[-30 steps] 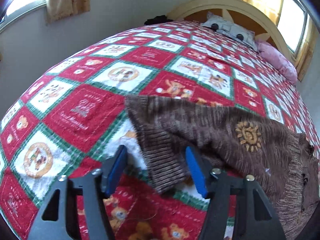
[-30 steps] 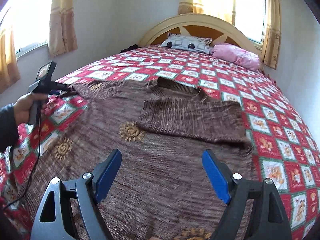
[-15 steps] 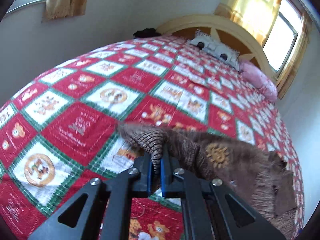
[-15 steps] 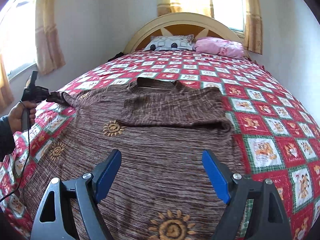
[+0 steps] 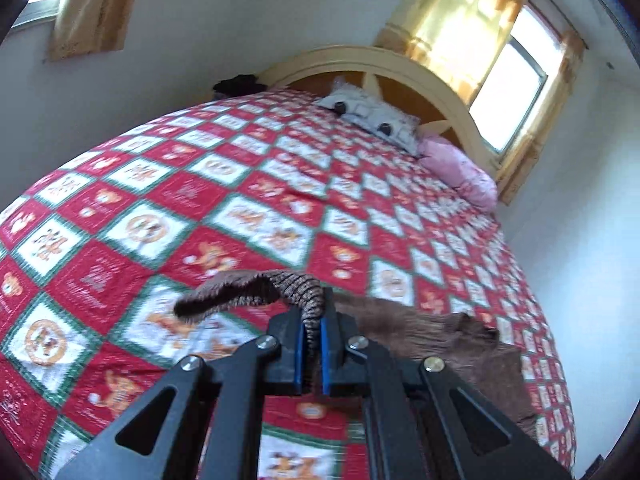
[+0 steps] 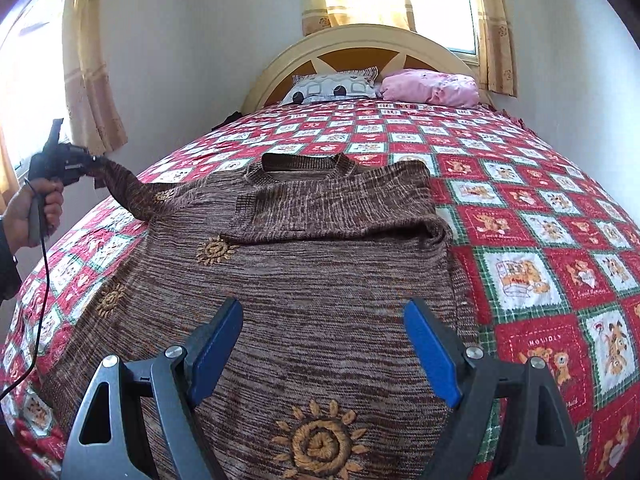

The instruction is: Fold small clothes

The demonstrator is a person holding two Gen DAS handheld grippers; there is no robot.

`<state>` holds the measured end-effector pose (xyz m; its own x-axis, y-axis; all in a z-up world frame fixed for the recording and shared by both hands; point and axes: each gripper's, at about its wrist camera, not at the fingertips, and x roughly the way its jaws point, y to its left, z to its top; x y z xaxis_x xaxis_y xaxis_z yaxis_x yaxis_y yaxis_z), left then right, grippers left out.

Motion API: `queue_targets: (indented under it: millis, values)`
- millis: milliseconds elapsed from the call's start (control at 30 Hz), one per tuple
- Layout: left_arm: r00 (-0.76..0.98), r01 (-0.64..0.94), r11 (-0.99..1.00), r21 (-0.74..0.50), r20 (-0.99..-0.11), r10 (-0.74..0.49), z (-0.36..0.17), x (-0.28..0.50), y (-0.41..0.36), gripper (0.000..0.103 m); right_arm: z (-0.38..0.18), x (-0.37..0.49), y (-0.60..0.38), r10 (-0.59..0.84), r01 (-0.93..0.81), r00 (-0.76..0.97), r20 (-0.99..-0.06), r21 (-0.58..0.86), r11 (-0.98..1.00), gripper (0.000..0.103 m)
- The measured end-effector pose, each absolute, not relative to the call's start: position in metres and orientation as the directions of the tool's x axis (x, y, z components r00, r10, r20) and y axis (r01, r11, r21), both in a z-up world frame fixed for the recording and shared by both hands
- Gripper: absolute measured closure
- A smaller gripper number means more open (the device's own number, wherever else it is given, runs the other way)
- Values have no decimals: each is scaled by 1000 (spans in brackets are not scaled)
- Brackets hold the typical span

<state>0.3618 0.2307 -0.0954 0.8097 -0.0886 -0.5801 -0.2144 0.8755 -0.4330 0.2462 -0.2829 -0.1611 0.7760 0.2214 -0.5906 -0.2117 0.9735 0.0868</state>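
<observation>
Brown marled knit sweater w/ embroidered orange sun motifs [image 6: 320, 280] lies spread on the bed w/ the red, white & green checked teddy-bear quilt [image 6: 540, 248], over the bed's left half & toward its foot, neckline pointing at the headboard. Its right sleeve is folded in across the chest, so a straight fold runs along the sweater's right side, just beside bare quilt.

Left tongs [image 5: 313, 344], black frame w/ blue pads, are clamped tight on the ribbed cuff of the sweater's left sleeve [image 5: 296, 292]; the cuff bunches up over the pad tips & a loose bit curls off to the left. Right-wrist view shows the same thing from afar: left tongs [image 6: 86, 164] in the person's hand [image 6: 38, 212] near the bed's left edge, held above the quilt, w/ the sleeve [image 6: 128, 188] stretched taut & slanting down from them to the sweater's shoulder. A thin black cable [image 6: 42, 280] hangs down from that hand.

Right tongs [image 6: 324, 344] stand wide apart, nothing betw. the pads, hovering over the sweater's lower body near the foot of the bed; a big sun motif [image 6: 320, 444] sits just below them in view.

At the head of the bed: cream arched wooden headboard w/ orange panel [image 6: 360, 46], a white pillow w/ dark dots [image 6: 332, 88] & a pink bundle of fabric [image 6: 436, 88] beside it toward the right corner. Yellow curtains [image 6: 90, 80] hang at the windows. Left-wrist view is a bit motion-blurred.
</observation>
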Motion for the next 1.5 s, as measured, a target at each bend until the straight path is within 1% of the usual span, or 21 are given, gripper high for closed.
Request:
queue_targets:
  millis: [267,467,633,800,900,967,1000,1067,1100,1167,1200,1233,1267,1300,1333,1367,1467,1500]
  values:
    - [826,-91,870,-485,-525,-206,-61,376,158,97,-161,241,-301,227,-190,803,-551,124,974,20]
    - [809,20,877,-481,-508,-297,-49,394,90,97,-165,244,-319,234,-157,805,-545,185,970,20]
    - [771,78,878,-472,-530,-353,-52,405,36,97,-166,245,-332,231,-122,809,-540,230,966,20]
    - [729,117,877,-466,-559,-395,-68,415,-12,97,-170,247,-334,237,-114,803,-547,250,962,20]
    - [713,128,898,-422,-590,-379,-85,420,-44,97,-172,248,-333,243,-117,798,-551,254,960,20]
    - [682,145,916,-375,-632,-367,-103,427,-71,94,-173,249,-333,246,-119,794,-555,256,959,20]
    - [671,142,934,-328,-662,-334,-113,428,-85,92,-174,249,-333,248,-118,793,-557,258,959,20]
    - [628,170,951,-260,-715,-308,-130,427,-108,72,-175,250,-334,253,-118,789,-559,267,956,20]
    - [618,191,949,-252,-720,-315,-134,422,-114,67,-176,250,-335,256,-117,788,-560,272,955,20]
    - [625,241,943,-231,-706,-333,-135,406,-115,48,-177,251,-338,259,-114,785,-563,281,953,20]
    - [639,251,945,-210,-698,-325,-132,400,-113,43,-178,252,-338,262,-113,783,-565,284,952,20]
    - [661,255,950,-181,-685,-308,-128,391,-108,33,-178,252,-338,263,-114,781,-567,284,952,20]
    - [689,248,957,-148,-668,-282,-124,384,-99,23,-178,252,-338,264,-116,779,-569,282,952,20]
    - [718,234,965,-114,-649,-251,-120,376,-87,19,-178,252,-337,264,-118,778,-570,280,953,20]
    - [742,211,975,-73,-637,-208,-118,370,-72,11,-178,252,-336,262,-119,778,-571,275,954,20]
    - [760,164,986,-16,-636,-136,-118,368,-56,4,-177,252,-335,253,-119,779,-574,260,958,20]
    - [747,5,992,129,-660,82,-134,382,-10,3,-163,251,-321,200,-117,776,-599,174,978,20]
    - [722,-36,988,151,-679,130,-144,386,10,3,-156,253,-316,202,-133,772,-603,157,979,20]
